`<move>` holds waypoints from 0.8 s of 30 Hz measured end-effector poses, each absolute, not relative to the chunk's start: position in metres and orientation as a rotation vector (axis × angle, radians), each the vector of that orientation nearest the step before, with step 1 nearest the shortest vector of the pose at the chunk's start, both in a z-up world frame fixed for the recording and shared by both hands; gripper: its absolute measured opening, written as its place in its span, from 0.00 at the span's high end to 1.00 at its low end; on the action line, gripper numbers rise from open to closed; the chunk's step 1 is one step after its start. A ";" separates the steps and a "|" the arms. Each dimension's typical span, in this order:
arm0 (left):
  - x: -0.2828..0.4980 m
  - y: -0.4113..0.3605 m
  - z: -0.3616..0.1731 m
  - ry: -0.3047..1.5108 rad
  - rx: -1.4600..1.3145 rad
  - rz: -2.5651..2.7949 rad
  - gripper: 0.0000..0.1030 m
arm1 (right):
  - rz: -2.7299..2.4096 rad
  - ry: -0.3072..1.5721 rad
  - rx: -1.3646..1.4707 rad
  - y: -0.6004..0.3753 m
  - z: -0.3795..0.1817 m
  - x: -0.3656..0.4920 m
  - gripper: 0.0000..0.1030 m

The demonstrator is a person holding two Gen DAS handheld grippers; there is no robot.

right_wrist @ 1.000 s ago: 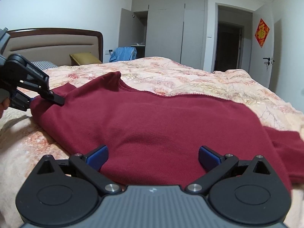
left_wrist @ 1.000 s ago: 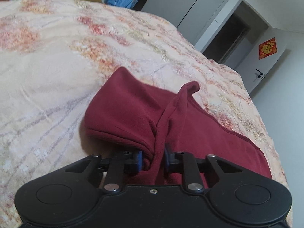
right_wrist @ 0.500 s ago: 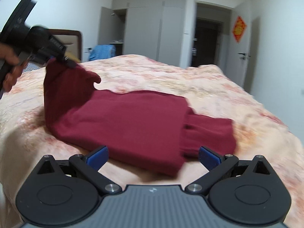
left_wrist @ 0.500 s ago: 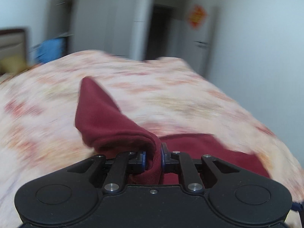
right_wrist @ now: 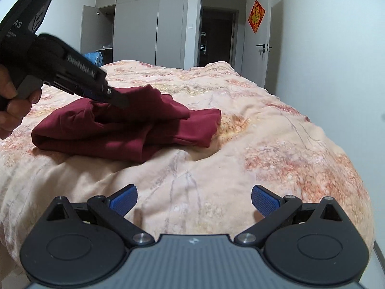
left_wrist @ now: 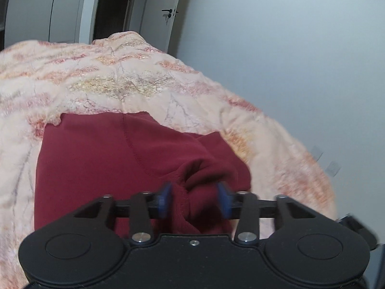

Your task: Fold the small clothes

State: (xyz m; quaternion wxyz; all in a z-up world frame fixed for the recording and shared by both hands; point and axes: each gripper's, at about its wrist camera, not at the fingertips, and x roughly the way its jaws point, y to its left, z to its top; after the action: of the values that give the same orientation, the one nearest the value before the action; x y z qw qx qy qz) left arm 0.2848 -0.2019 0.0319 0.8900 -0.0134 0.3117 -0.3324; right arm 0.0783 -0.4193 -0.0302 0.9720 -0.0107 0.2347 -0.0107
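A dark red garment (left_wrist: 108, 156) lies folded on the floral bedspread (left_wrist: 120, 82). My left gripper (left_wrist: 194, 201) hovers over its near right corner. The jaws are opening, and a bunched fold of the cloth still sits between the blue pads (left_wrist: 164, 200), which no longer pinch it. From the right wrist view, the garment (right_wrist: 134, 130) is a folded stack at the left, with the left gripper (right_wrist: 118, 100) tilted down onto its top and a hand (right_wrist: 12, 110) on the handle. My right gripper (right_wrist: 194, 198) is open over bare bedspread, nearer than the garment, with nothing between its fingers.
The bedspread (right_wrist: 264, 144) drops off at the right, towards a white wall (right_wrist: 324, 60). Behind the bed are grey wardrobes (right_wrist: 144, 29), a dark doorway (right_wrist: 216, 31) and a white door (right_wrist: 272, 45) with a red decoration beside it. Blue cloth (right_wrist: 93, 57) lies near the wardrobe.
My left gripper carried the pinched red cloth across and down onto the garment, rolled level, and its jaws spread apart. My right gripper drew back from the garment, staying open.
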 end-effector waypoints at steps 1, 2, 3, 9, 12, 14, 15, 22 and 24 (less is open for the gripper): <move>0.285 -0.201 0.035 0.638 -0.039 -0.693 0.41 | -0.017 0.471 -0.018 -0.419 -0.032 0.080 0.00; 0.284 -0.199 0.038 0.626 -0.048 -0.691 0.30 | -0.015 0.468 -0.016 -0.419 -0.032 0.081 0.00; 0.284 -0.199 0.041 0.615 -0.056 -0.684 0.21 | -0.015 0.466 -0.013 -0.418 -0.032 0.082 0.00; 0.281 -0.168 0.063 0.570 -0.090 -0.498 0.01 | 0.016 0.434 0.044 -0.414 -0.024 0.092 0.00; 0.285 -0.147 0.064 0.579 -0.101 -0.373 0.01 | 0.010 0.416 0.086 -0.415 -0.015 0.101 0.00; 0.288 -0.132 0.058 0.588 -0.112 -0.295 0.01 | -0.001 0.412 0.133 -0.417 -0.009 0.111 0.00; 0.290 -0.125 0.055 0.594 -0.121 -0.258 0.01 | 0.001 0.407 0.162 -0.418 -0.006 0.116 0.00; 0.309 -0.085 0.029 0.695 -0.207 -0.112 0.01 | 0.039 0.448 0.290 -0.421 0.013 0.162 0.00; 0.314 -0.080 0.023 0.718 -0.206 -0.108 0.01 | 0.011 0.503 0.252 -0.417 0.016 0.183 0.00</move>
State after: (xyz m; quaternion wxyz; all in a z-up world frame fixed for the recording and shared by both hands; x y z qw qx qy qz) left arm 0.3137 -0.0798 0.0226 0.9297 -0.1006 0.3503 -0.0527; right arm 0.1831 -0.4174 0.0156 0.9606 0.1245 0.2482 0.0054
